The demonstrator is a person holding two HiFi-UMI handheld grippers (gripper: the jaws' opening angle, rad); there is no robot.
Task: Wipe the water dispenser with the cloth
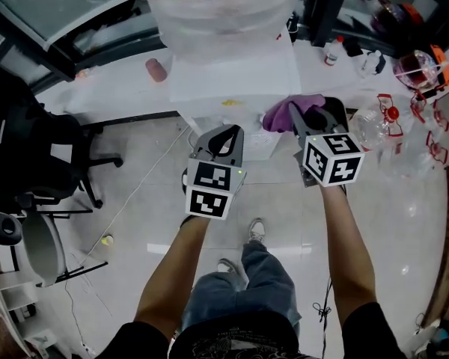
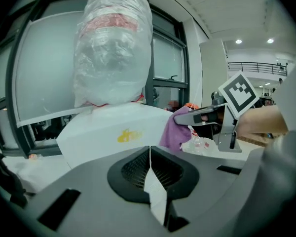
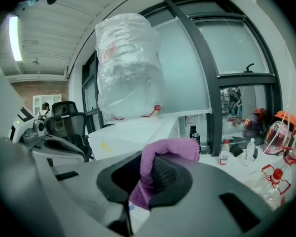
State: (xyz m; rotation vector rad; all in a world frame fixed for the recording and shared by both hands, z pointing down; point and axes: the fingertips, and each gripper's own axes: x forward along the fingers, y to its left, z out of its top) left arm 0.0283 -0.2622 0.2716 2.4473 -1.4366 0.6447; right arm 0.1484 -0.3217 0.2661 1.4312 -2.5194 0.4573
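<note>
The white water dispenser (image 1: 236,72) stands ahead of me with a plastic-wrapped bottle (image 1: 209,6) on top. My right gripper (image 1: 305,118) is shut on a purple cloth (image 1: 282,114), held close to the dispenser's front right corner. In the right gripper view the cloth (image 3: 158,169) drapes over one jaw, with the dispenser (image 3: 130,132) just beyond. My left gripper (image 1: 223,139) is shut and holds nothing, hanging in front of the dispenser's lower face. The left gripper view shows the dispenser (image 2: 116,132), the bottle (image 2: 113,48) and the cloth (image 2: 173,131) in the right gripper (image 2: 187,118).
A black office chair (image 1: 30,155) stands to the left. The white table (image 1: 374,81) to the right holds plastic bottles (image 1: 374,126) and orange-and-clear gear (image 1: 426,66). A small brown cup (image 1: 156,69) sits left of the dispenser. My feet (image 1: 243,245) are on the tiled floor.
</note>
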